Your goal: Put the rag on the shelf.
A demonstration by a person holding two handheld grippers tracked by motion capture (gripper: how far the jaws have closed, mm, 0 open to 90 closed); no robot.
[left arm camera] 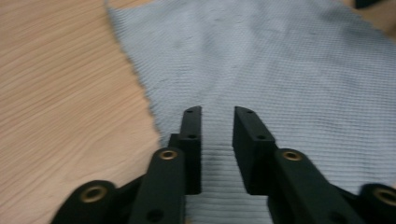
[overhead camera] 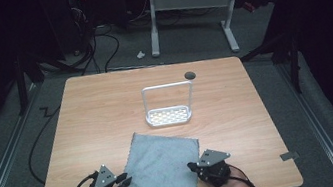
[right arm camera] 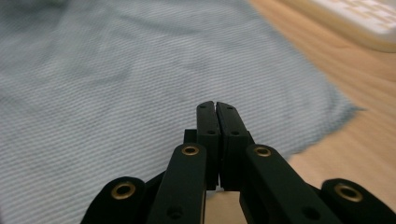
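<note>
On the near half of the table, just this side of the white rack, your grey cloth lies spread flat, not yet folded or lifted, so the work looks barely begun. Your left gripper hangs over the cloth's left edge, jaws a little apart, nothing between them. Your right gripper sits pressed together and empty at the cloth's right edge. That cloth's near corner is cut off from view.
</note>
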